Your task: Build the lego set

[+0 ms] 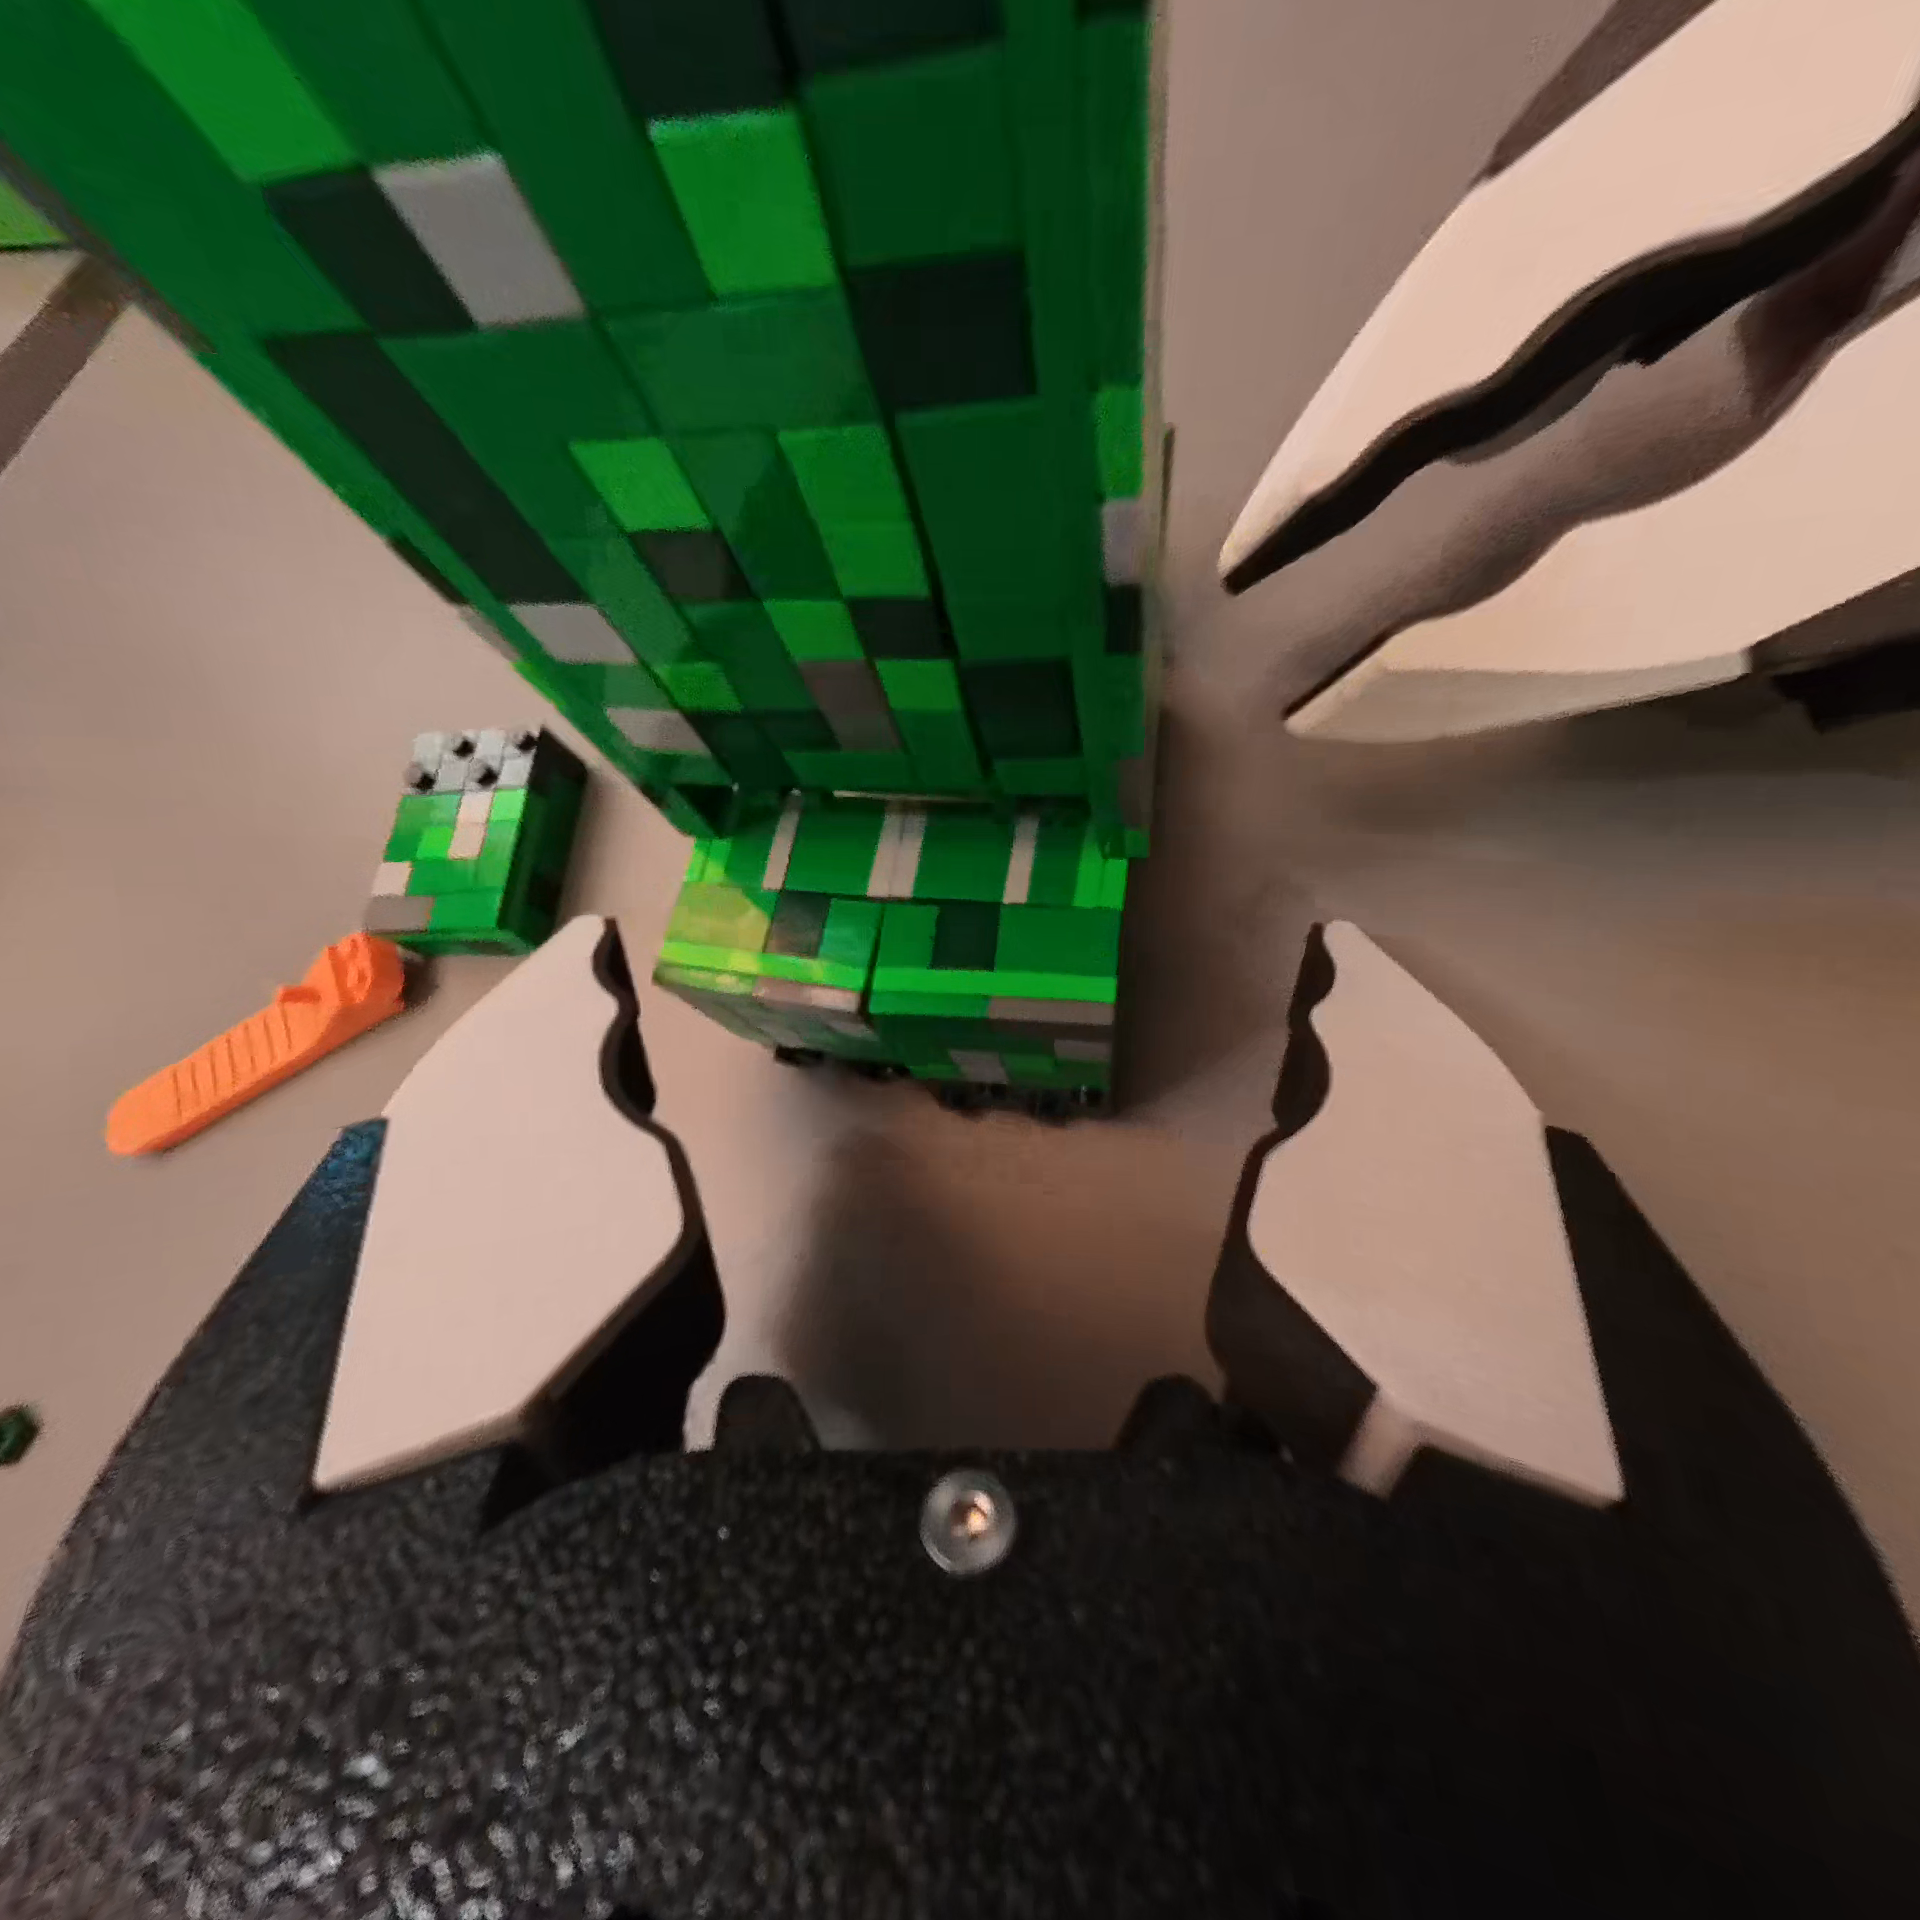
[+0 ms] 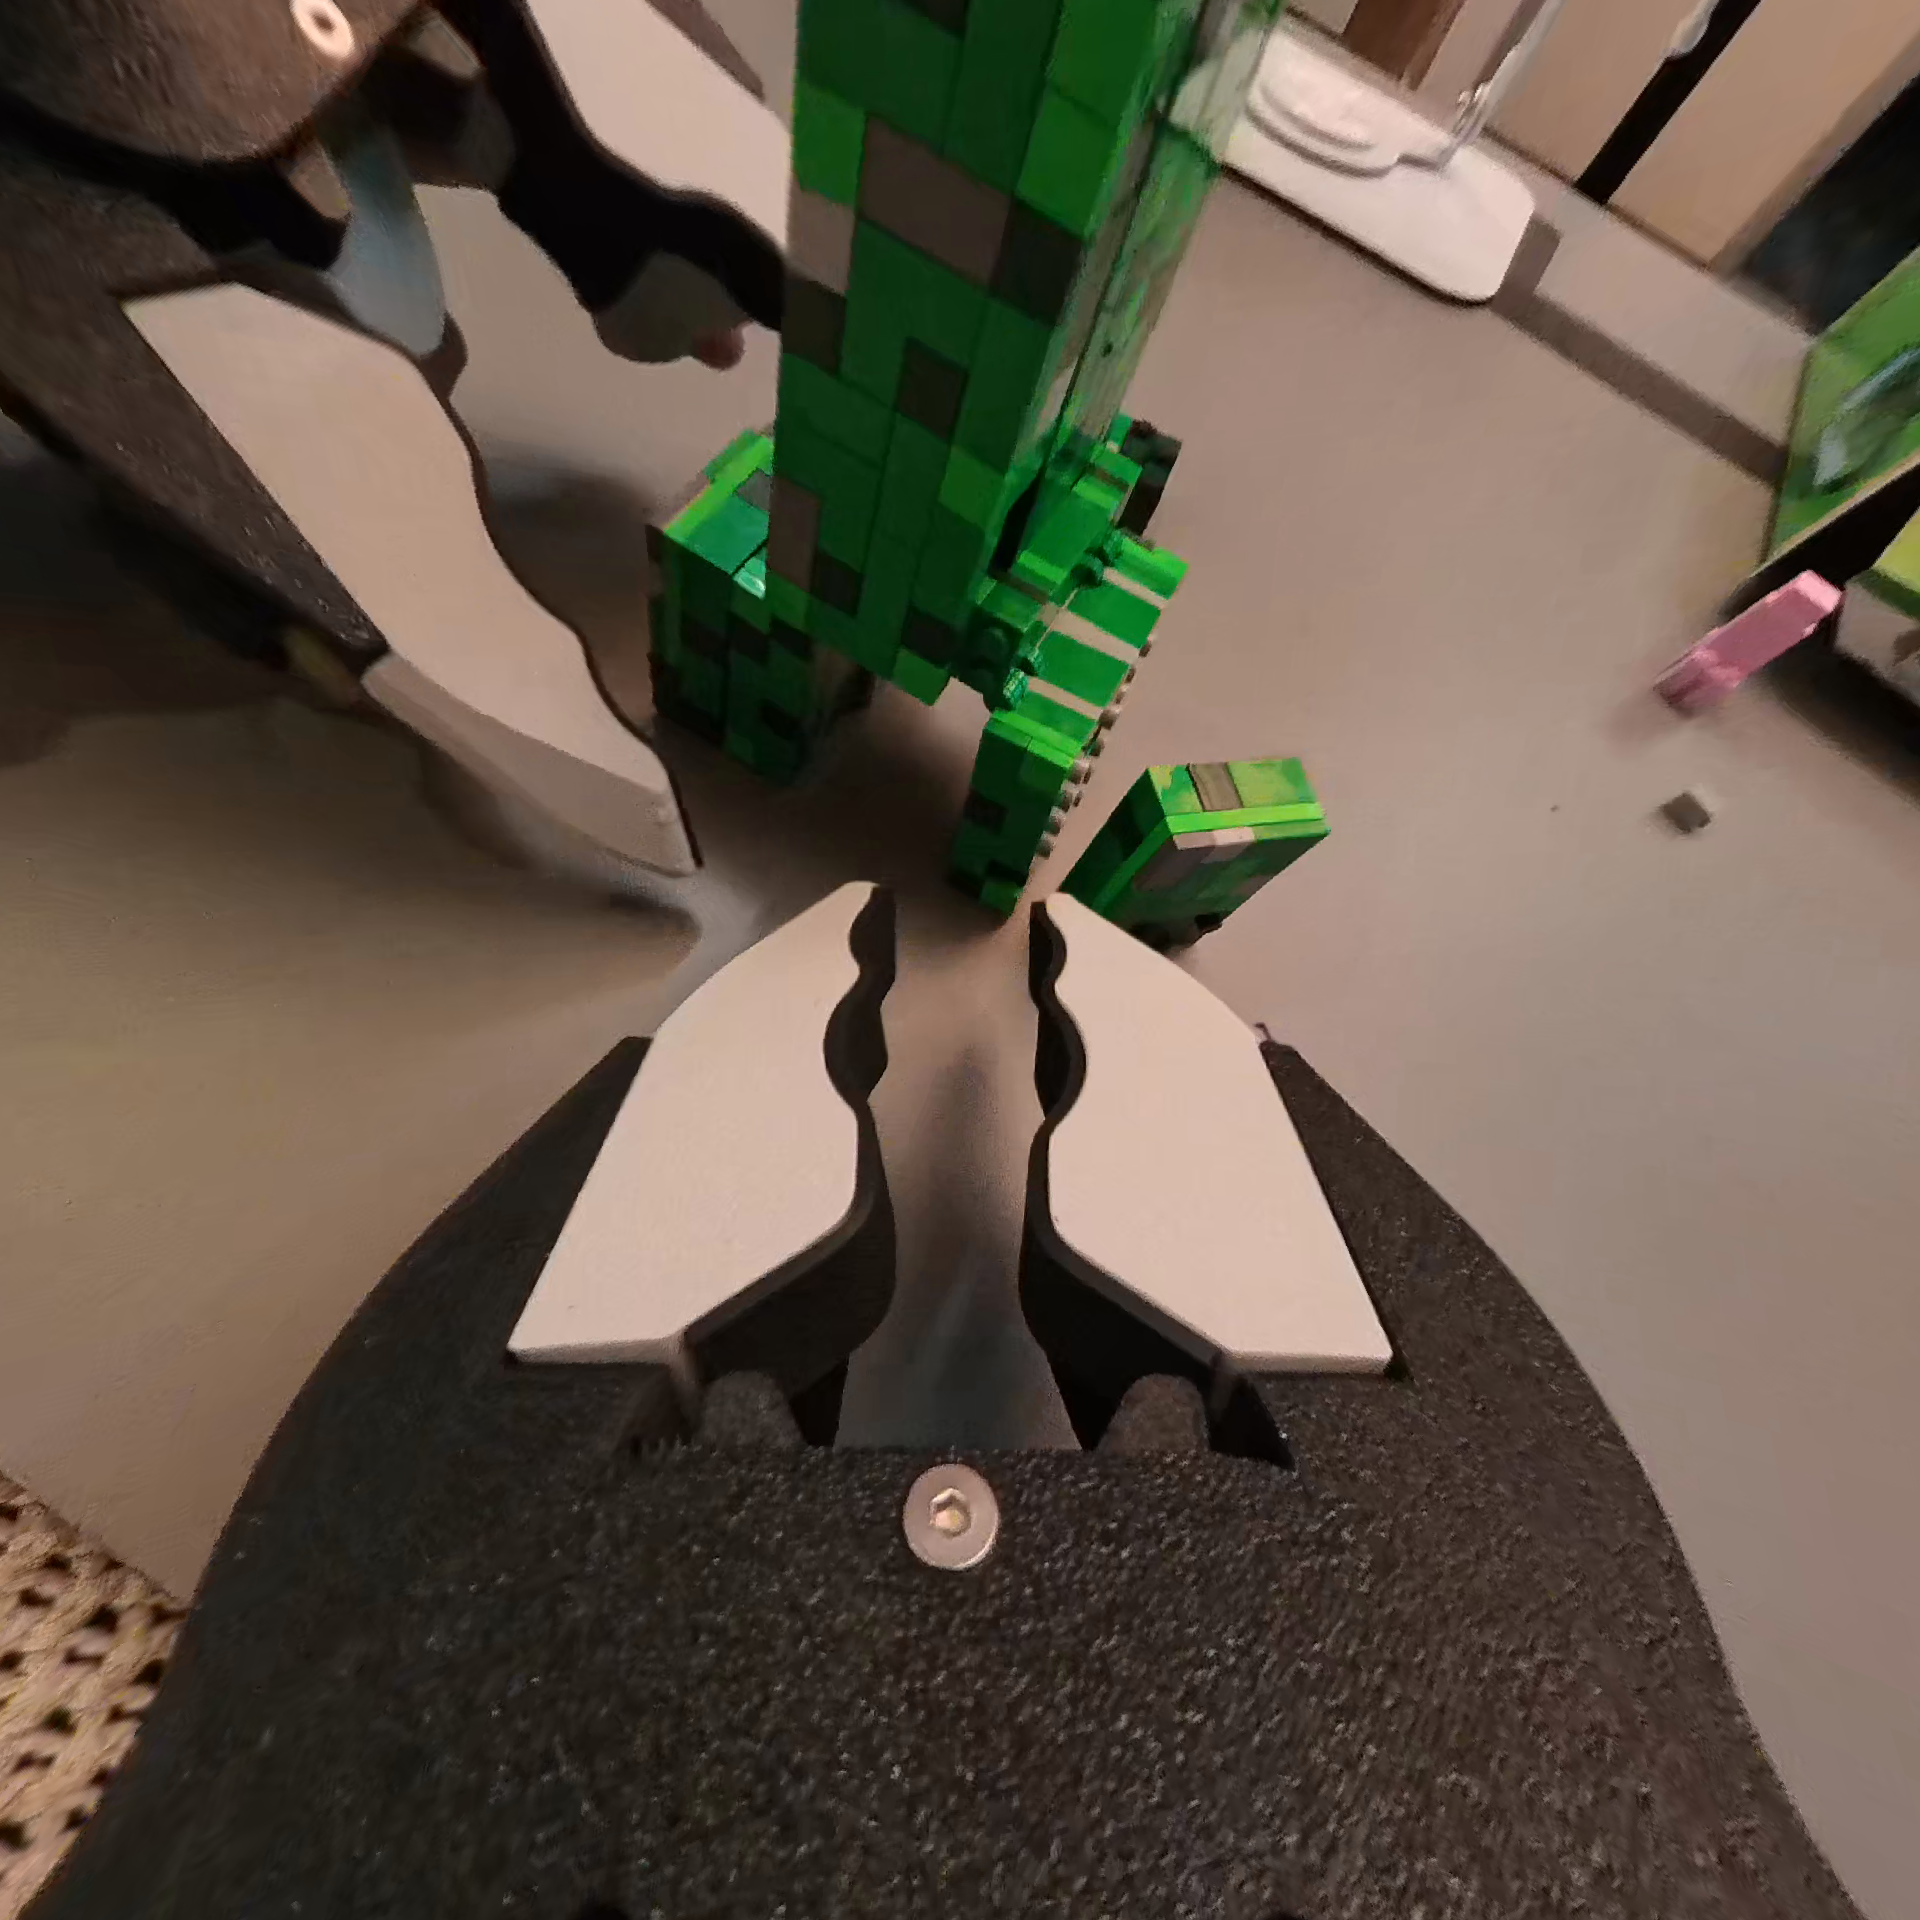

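Note:
A tall green pixel-patterned lego figure (image 1: 790, 416) stands on the grey table, its front feet (image 1: 894, 956) just beyond my left gripper (image 1: 961, 935), which is wide open and empty. In the right wrist view the figure (image 2: 935, 364) has one foot block (image 2: 727, 644) under it and a leg section (image 2: 1039, 707) tilted out at its right side. A loose green leg block (image 2: 1195, 842) lies on the table, also in the left wrist view (image 1: 478, 842). My right gripper (image 2: 961, 904) is narrowly open and empty, just short of the tilted leg.
An orange brick separator (image 1: 260, 1049) lies left of the loose block. A pink piece (image 2: 1745, 644), a small grey piece (image 2: 1685, 812) and a green box (image 2: 1860, 436) are at the right. A clear container on a white base (image 2: 1382, 135) stands behind.

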The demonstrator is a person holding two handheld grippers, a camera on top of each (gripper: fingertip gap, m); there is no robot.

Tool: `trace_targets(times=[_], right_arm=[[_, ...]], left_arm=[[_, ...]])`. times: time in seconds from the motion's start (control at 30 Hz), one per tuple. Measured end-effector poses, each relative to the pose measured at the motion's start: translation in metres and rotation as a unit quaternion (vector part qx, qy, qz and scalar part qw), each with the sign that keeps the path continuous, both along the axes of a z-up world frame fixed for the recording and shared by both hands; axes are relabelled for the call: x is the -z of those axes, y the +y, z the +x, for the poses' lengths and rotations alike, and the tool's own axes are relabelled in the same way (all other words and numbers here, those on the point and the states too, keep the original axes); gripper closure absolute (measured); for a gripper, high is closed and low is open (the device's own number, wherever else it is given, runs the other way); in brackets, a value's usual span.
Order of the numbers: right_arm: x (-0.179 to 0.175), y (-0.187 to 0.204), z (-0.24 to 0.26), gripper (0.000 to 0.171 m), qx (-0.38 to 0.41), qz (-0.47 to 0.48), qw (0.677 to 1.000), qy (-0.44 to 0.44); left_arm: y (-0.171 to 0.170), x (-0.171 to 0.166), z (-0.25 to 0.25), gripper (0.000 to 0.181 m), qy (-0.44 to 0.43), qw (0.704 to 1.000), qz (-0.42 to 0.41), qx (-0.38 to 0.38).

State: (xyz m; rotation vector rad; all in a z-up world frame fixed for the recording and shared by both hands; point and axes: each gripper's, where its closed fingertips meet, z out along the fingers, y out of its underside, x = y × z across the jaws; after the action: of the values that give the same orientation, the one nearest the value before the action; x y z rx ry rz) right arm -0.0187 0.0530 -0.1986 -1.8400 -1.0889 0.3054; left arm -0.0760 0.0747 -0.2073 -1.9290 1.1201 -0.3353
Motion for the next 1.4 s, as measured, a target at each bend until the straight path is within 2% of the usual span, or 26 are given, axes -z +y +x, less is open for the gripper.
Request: trace_targets(times=[0.13,0.37,0.57,0.77,0.97,1.03,1.4], right_arm=[[0.009,0.006,0.000,0.141,0.007,-0.015,1.000,-0.026],[0.009,0.014,-0.001,0.143,0.015,-0.007,0.999,-0.034],[0.008,0.020,-0.003,0.144,0.028,0.014,0.998,-0.047],[0.005,0.020,-0.010,0.132,0.028,-0.001,0.999,-0.020],[0.009,0.029,-0.012,0.140,0.045,-0.002,0.998,-0.040],[0.009,0.030,-0.013,0.145,0.043,0.011,0.998,-0.048],[0.003,0.033,-0.007,0.146,0.044,0.123,0.983,-0.130]], left_arm=[[0.002,0.002,0.007,0.068,-0.015,0.999,-0.006,0.031],[0.015,0.000,0.002,0.094,-0.008,0.999,0.031,0.016],[0.015,-0.001,0.003,0.095,-0.006,0.999,0.038,0.022],[0.015,-0.001,0.003,0.096,-0.008,0.999,0.033,0.013],[0.015,-0.001,0.003,0.096,-0.008,0.999,0.033,0.013],[0.015,-0.001,0.003,0.096,-0.009,0.999,0.031,0.010],[0.014,-0.001,0.002,0.096,-0.005,0.999,0.031,0.008]])
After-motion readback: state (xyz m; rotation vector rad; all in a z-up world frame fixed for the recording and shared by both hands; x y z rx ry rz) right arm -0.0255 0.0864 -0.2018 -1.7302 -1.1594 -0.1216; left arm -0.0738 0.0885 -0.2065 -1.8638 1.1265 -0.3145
